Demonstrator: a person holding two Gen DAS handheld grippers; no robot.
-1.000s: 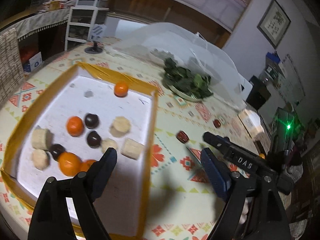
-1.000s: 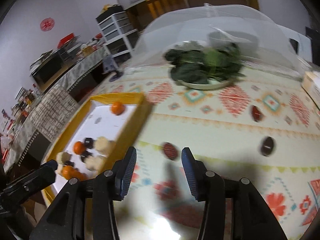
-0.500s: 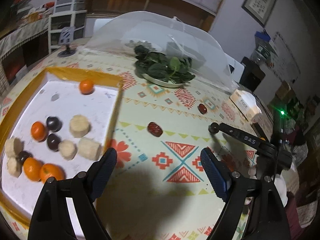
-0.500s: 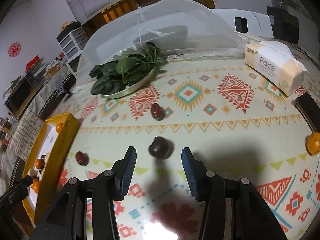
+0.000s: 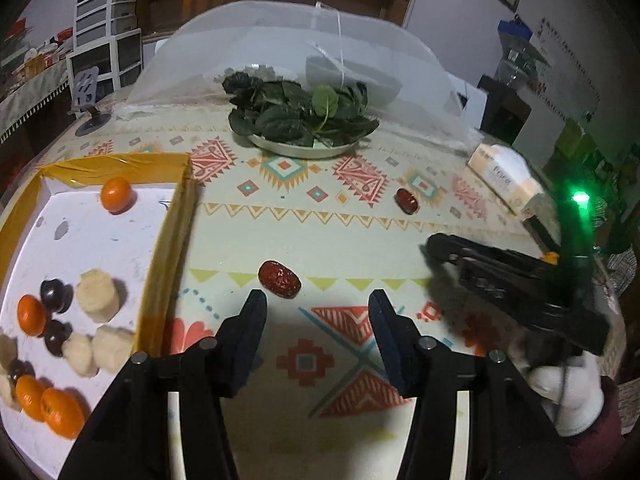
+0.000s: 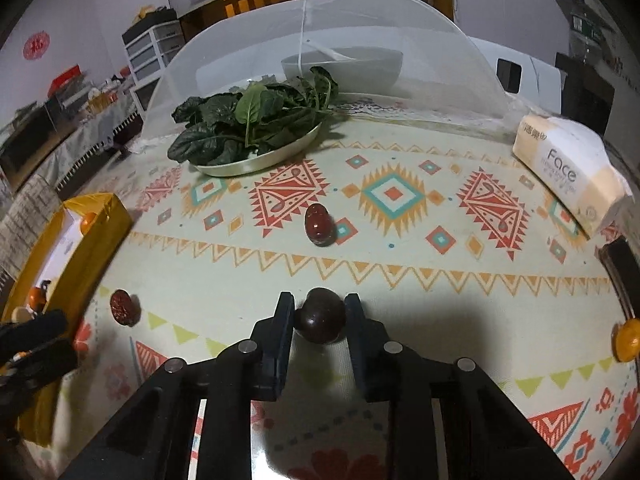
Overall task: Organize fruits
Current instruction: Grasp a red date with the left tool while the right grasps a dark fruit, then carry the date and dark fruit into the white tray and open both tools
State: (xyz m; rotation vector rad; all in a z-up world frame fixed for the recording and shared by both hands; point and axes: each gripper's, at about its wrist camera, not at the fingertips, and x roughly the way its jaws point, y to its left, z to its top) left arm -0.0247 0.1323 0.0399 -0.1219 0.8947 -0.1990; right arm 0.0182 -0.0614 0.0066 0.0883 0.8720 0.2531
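Observation:
A yellow-rimmed white tray (image 5: 168, 236) at the left holds oranges, dark round fruits and pale banana pieces. My left gripper (image 5: 314, 312) is open and empty, just short of a red date (image 5: 279, 279) on the tablecloth. A second red date (image 5: 406, 201) lies farther right. My right gripper (image 6: 319, 318) has its jaws closed against a dark round fruit (image 6: 320, 320) on the table. Another red date (image 6: 318, 225) lies beyond it, one more red date (image 6: 123, 306) at the left, and an orange (image 6: 626, 345) at the right edge.
A plate of dark leafy greens (image 5: 300, 120) sits in front of a mesh food cover (image 6: 320, 40) at the back. A tissue pack (image 6: 568, 172) lies at the right. The tray's yellow wall (image 6: 92, 248) stands at the left in the right wrist view.
My left gripper swung right off the tray toward the red date. My right gripper moved up to the dark round fruit and its jaws narrowed onto it.

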